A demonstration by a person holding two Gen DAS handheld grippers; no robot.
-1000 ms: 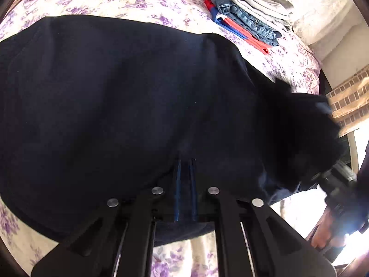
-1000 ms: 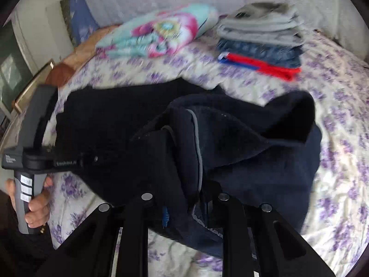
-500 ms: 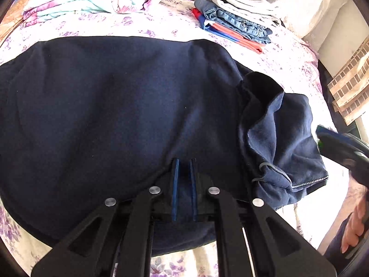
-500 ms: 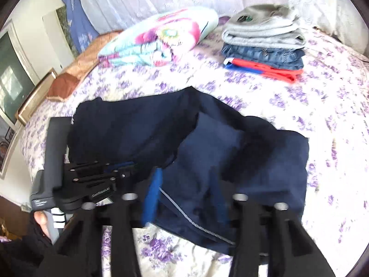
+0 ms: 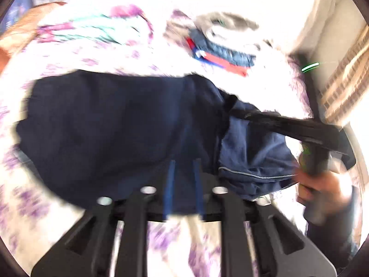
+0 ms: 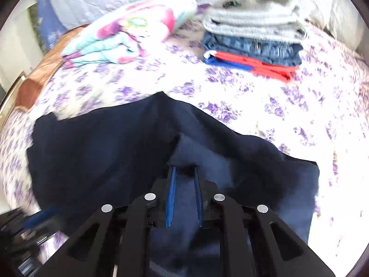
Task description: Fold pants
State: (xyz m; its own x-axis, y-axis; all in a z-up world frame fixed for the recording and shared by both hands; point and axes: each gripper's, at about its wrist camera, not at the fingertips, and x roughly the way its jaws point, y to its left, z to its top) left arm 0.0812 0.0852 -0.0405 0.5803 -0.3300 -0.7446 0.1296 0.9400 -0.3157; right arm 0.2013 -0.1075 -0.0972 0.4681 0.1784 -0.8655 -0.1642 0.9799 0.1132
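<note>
Dark navy pants lie folded on the flowered bed sheet; they also show in the right wrist view. A lighter inside-out part with a grey seam sits at their right end. My left gripper is slightly open at the pants' near edge, with a small gap between its blue pads. My right gripper is slightly open over the lighter fabric patch, with nothing pinched. The right gripper's body reaches over the pants' right end in the left wrist view.
A stack of folded clothes, grey over denim over red and blue, stands at the back right of the bed. A folded pink and teal blanket lies at the back left. A brown pillow lies at the left edge.
Both views are blurred by motion. The left gripper has let go of the pants' edge and pulled back. The right gripper has moved in over the pants' right end and narrowed its jaws.
</note>
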